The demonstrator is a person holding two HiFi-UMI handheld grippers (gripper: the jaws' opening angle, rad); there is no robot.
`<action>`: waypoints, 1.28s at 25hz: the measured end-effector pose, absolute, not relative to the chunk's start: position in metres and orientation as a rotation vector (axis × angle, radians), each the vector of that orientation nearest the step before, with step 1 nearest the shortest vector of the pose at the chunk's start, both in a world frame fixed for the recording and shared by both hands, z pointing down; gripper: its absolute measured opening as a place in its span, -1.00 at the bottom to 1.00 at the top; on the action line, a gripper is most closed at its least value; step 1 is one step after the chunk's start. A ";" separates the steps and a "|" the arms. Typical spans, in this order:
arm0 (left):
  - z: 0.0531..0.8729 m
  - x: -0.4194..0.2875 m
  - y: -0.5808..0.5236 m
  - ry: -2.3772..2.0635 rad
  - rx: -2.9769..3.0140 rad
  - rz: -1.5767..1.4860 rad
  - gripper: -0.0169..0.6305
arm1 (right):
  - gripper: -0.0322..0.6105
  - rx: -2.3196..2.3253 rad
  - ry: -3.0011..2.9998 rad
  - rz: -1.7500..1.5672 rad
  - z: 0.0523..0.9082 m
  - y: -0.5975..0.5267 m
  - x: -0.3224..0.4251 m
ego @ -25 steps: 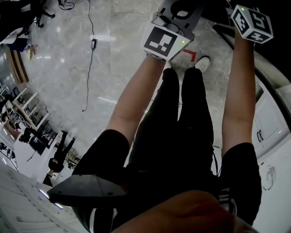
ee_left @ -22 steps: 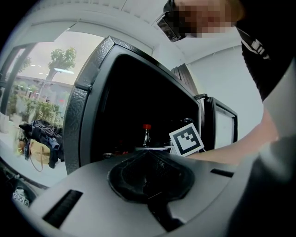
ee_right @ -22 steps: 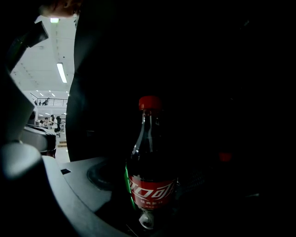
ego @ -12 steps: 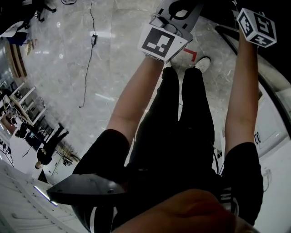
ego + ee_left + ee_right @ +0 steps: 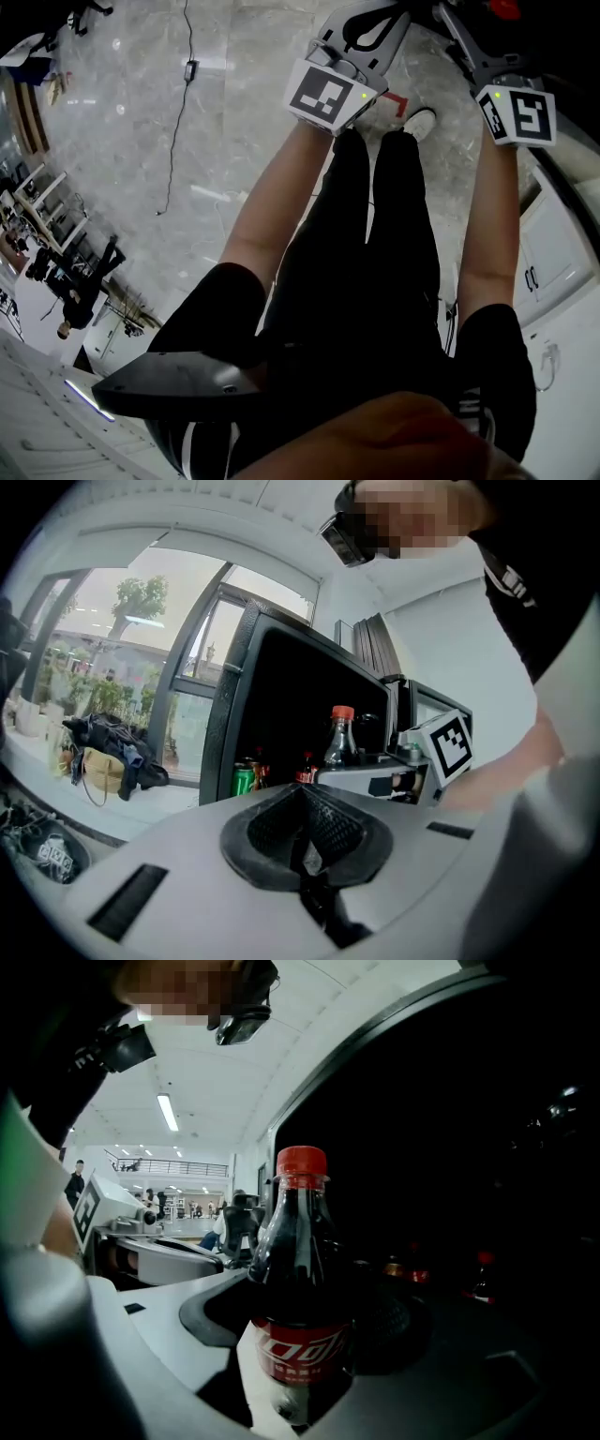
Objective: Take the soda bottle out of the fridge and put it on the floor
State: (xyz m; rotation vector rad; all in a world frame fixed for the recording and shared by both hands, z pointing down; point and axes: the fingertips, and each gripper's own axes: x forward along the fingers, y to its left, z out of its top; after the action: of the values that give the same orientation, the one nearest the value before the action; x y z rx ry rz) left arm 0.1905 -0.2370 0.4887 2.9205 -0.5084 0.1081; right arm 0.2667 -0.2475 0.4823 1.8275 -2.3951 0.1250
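Soda bottle (image 5: 295, 1269) (red cap, dark cola) is upright, clamped between the jaws of the right gripper (image 5: 305, 1330), in front of the dark open fridge (image 5: 487, 1147). Left gripper (image 5: 305, 832) is pressed closed on nothing, left of the bottle. Green can (image 5: 244, 780) sits inside the fridge.

L tool (image 5: 302, 808) jaws together, empty | soda bottle (image 5: 339, 742) upright by fridge (image 5: 281, 696)
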 end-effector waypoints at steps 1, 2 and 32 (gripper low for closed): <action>0.494 0.186 -0.236 -0.515 2.918 0.116 -0.96 | 0.09 1.806 -2.414 0.122 0.487 -0.245 0.257; 0.500 0.181 -0.236 -0.523 2.917 0.125 -0.96 | 0.09 1.781 -2.423 0.127 0.494 -0.241 0.247; 0.869 -0.001 -0.220 -0.683 2.590 0.501 -0.96 | 0.09 1.381 -2.186 0.679 0.966 -0.189 0.062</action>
State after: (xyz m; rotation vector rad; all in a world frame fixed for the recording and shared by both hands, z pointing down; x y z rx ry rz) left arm -0.0011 -0.2204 0.8694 2.5904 -0.6825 0.5014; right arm 0.0624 -0.1891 0.9660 1.3814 -2.1857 0.6793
